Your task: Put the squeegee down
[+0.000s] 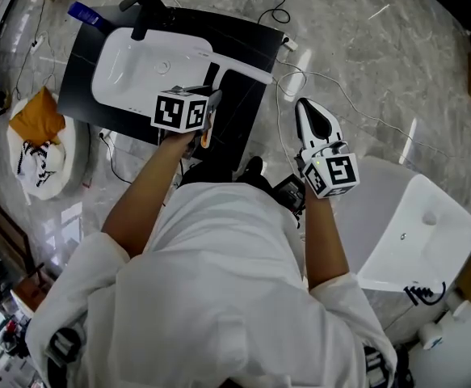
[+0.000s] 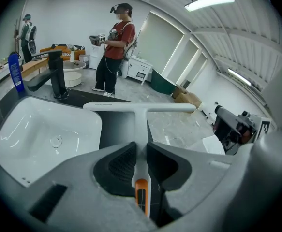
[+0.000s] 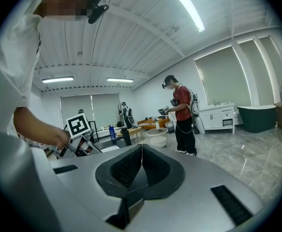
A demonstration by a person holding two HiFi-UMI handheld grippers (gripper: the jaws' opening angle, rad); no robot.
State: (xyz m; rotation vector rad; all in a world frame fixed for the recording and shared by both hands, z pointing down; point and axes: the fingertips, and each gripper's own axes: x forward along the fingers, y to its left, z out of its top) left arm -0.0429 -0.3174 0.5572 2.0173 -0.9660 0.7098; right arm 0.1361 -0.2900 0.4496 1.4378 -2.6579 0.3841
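The squeegee (image 2: 140, 108) is pinched in the left gripper (image 2: 141, 151). The jaws clamp its white handle just ahead of an orange band. The handle runs straight out along the jaws, away from the person, and ends in the blade, which lies crosswise like the bar of a T. In the head view the blade hangs over the right half of the black counter (image 1: 80, 71), just right of the white sink (image 1: 134, 67) and toward the counter's far right corner. One blade end reaches nearly to the right edge. No view makes it clear whether the blade already touches the counter or floats just above it. The right gripper (image 3: 141, 151) is held off to the right, well apart from the counter and nearer a second basin (image 1: 417, 233). Its jaws are pressed together on nothing, so the put-down looks like the left gripper's job alone. The move likely turns on the handle's long axis. It should be brought down until it lies flat on the bare strip between the sink's rim and the right edge, and only then should the jaws spread. A release too far right could leave the blade overhanging that edge.
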